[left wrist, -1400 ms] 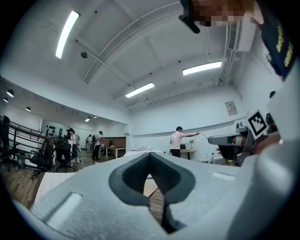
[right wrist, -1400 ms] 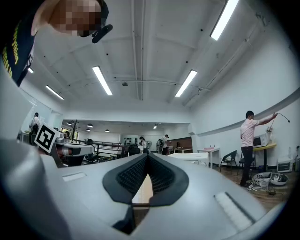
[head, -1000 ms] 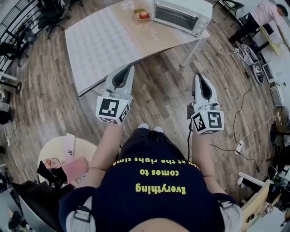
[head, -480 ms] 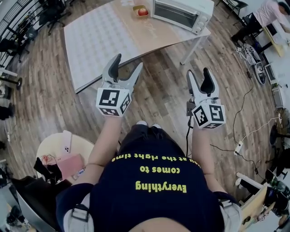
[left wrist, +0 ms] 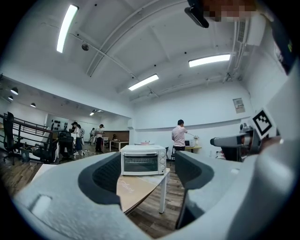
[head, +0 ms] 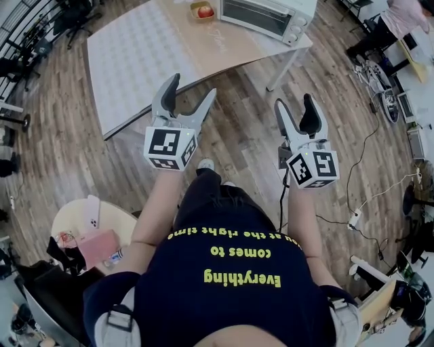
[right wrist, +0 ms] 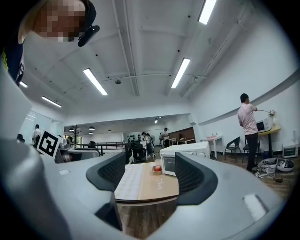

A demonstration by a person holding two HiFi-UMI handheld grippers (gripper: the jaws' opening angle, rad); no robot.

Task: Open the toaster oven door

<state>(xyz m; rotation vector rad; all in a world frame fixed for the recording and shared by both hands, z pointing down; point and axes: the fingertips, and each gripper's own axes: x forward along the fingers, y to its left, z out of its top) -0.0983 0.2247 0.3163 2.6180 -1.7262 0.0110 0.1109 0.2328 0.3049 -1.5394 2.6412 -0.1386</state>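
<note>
The left hand-held gripper (head: 191,91) and right hand-held gripper (head: 295,105) had just opened wide, empty, well apart from the oven (head: 264,12).

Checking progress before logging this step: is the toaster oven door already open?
No, in the left gripper view the toaster oven shows its glass door upright and flush against its front.

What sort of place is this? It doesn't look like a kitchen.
Probably an open-plan office or workshop, not a home: office chairs, long ceiling lights, and a toaster oven standing on a plain work table.
</note>
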